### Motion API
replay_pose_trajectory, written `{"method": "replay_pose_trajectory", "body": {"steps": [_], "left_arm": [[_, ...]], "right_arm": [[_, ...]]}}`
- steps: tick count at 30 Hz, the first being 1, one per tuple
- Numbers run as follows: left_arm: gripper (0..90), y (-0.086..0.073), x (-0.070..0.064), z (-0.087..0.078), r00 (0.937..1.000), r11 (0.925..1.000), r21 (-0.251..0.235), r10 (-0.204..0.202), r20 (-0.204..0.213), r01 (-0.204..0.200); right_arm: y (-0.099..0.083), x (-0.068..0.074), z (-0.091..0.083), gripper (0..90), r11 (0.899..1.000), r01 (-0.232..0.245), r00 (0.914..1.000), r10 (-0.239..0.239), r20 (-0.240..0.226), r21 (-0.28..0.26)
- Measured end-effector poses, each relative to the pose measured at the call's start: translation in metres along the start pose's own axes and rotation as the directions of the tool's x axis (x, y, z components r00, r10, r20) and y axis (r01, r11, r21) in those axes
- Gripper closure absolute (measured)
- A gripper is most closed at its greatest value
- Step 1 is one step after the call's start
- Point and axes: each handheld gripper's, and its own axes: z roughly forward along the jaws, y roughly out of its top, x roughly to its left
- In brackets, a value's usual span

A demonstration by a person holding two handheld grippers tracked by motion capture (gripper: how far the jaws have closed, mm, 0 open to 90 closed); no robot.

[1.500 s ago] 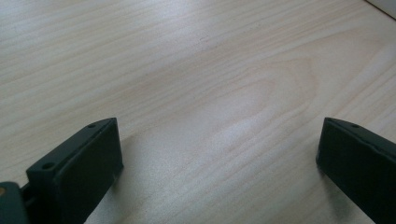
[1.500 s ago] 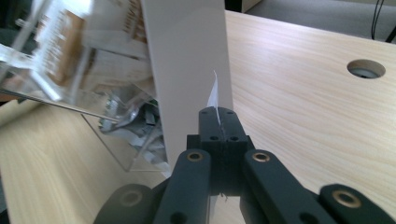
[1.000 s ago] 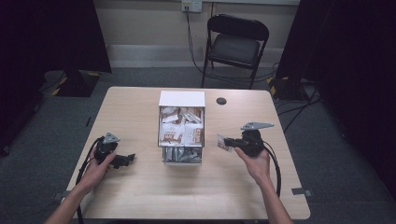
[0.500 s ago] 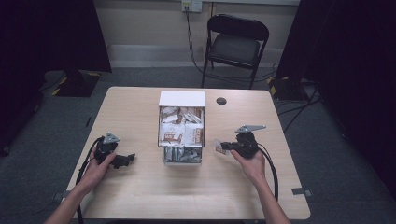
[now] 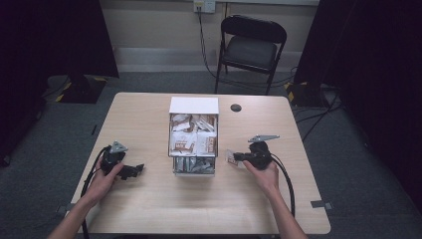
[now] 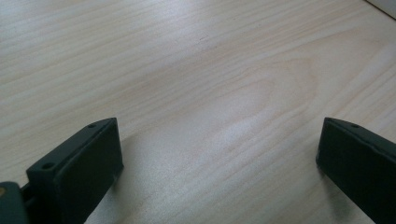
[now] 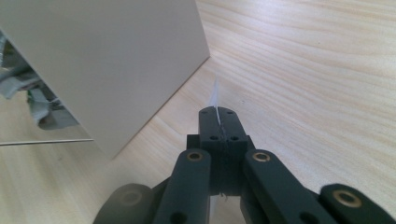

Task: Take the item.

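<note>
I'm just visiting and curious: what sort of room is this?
Probably a recording studio or lab set up for filming handwork, not a home. A lone wooden table stands on grey carpet, dark curtains hang at the sides, and cables trail past a folding chair.

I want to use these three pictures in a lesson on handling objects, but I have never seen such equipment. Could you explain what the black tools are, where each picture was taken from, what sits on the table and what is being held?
A person sits at a wooden table with a hand-held two-jaw gripper in each hand; no robot is involved. The high view looks down from above the person. The other two come from cameras mounted on the grippers, looking along their black jaws.

In the middle stands a white box, open on top, filled with small packets. A small dark round thing lies behind it.

The left gripper is open over bare wood. The right gripper, beside the box wall, is shut on a thin, clear packet. What it contains cannot be told.
</note>
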Motion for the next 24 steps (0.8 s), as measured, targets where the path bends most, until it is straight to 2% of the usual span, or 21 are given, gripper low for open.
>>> {"method": "replay_pose_trajectory", "body": {"steps": [16,24], "left_arm": [[0.0,0.0,0.0,0.0,1.0,1.0,0.0,0.0,0.0,0.0],[0.0,0.0,0.0,0.0,1.0,1.0,0.0,0.0,0.0,0.0]], "right_arm": [[-0.004,0.006,0.018,90.0,0.999,0.018,0.9998,-0.019,0.006,0.051],[-0.005,0.006,0.021,89.2,0.999,0.012,0.9998,-0.013,0.013,0.05]]}}
